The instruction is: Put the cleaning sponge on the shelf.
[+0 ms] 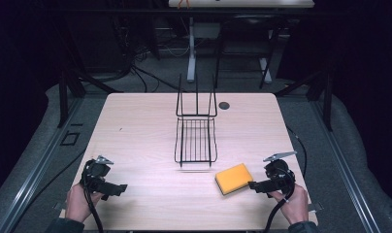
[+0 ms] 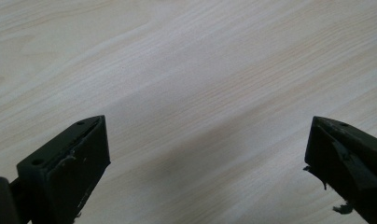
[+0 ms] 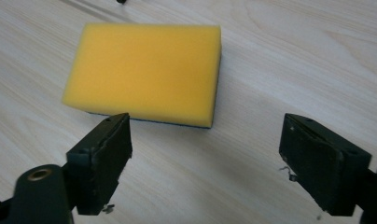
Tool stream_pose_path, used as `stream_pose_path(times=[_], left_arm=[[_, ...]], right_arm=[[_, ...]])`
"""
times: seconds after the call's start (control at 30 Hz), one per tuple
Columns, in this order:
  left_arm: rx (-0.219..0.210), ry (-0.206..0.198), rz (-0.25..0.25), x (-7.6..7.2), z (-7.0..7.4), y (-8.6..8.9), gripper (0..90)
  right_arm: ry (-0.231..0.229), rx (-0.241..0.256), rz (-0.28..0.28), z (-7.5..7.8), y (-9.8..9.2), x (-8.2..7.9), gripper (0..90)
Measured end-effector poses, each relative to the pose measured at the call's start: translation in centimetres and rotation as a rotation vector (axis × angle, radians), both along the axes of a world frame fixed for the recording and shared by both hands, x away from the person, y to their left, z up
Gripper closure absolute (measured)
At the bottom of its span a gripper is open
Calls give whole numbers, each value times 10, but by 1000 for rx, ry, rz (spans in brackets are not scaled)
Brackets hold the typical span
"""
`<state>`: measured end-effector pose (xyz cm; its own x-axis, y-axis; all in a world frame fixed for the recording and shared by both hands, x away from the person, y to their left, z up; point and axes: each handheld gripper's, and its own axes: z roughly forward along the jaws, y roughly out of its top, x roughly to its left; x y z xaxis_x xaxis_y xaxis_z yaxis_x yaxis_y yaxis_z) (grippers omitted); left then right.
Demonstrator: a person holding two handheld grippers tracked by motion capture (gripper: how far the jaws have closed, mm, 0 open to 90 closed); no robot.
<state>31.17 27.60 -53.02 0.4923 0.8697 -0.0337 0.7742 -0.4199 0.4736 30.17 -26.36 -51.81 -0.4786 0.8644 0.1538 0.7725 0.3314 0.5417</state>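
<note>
Your right gripper [image 1: 252, 185] sits low over the near right part of the table [image 1: 136, 126], its jaws spread wide and holding nothing. In the right gripper view the same gripper [image 3: 205, 154] points at the yellow sponge [image 3: 144, 72], which lies flat on the wood just beyond the jaw tips; the near edge of the sponge comes close to the left jaw, but neither jaw touches it. A thin dark layer runs along the sponge's underside. No brand, label or writing can be read on the sponge's top face or on the edges that show.

From above, the sponge [image 1: 234, 178] lies just to the left of your right gripper, turned at a slant to the table's edge, and near the front right corner of the wire rack [image 1: 196, 138]. The rack stands in the middle of the table with its tall back at the far end, and it carries nothing. A small dark round spot [image 1: 224, 105] sits on the table past the rack, to its right.

Your left gripper [image 1: 121, 188] rests at the near left, well apart from the sponge. In the left gripper view its jaws stand wide apart over bare wood, with the gripper [image 2: 207, 140] holding nothing.
</note>
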Motion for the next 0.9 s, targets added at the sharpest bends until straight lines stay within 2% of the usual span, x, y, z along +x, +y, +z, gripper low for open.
stream_pose_path(times=[0.03,0.07,0.1,0.13,0.23,0.3,0.33,0.47,0.63,0.9], left_arm=[[0,0,0,0,0,0,2],[12,4,-1,0,-1,0,2],[12,4,-1,0,-1,0,2],[25,2,-1,-1,0,-1,2],[31,-13,-3,-1,1,-3,2],[39,-9,-10,-1,1,-4,2],[41,-6,-10,-1,0,-5,2],[51,7,-11,-1,-1,-5,4],[58,17,-19,-1,-1,-6,4],[57,33,-22,-1,-3,-5,4]], right_arm=[[0,0,0,0,0,0,178],[17,21,-2,-1,2,4,255],[17,21,-2,-1,2,4,255],[21,21,11,-3,4,8,307],[29,19,10,-3,9,10,352],[37,14,13,-4,11,13,392],[36,13,3,-5,14,16,451],[36,4,0,-5,17,20,502],[36,25,-14,-5,22,30,559],[73,50,-45,-8,20,37,634]])
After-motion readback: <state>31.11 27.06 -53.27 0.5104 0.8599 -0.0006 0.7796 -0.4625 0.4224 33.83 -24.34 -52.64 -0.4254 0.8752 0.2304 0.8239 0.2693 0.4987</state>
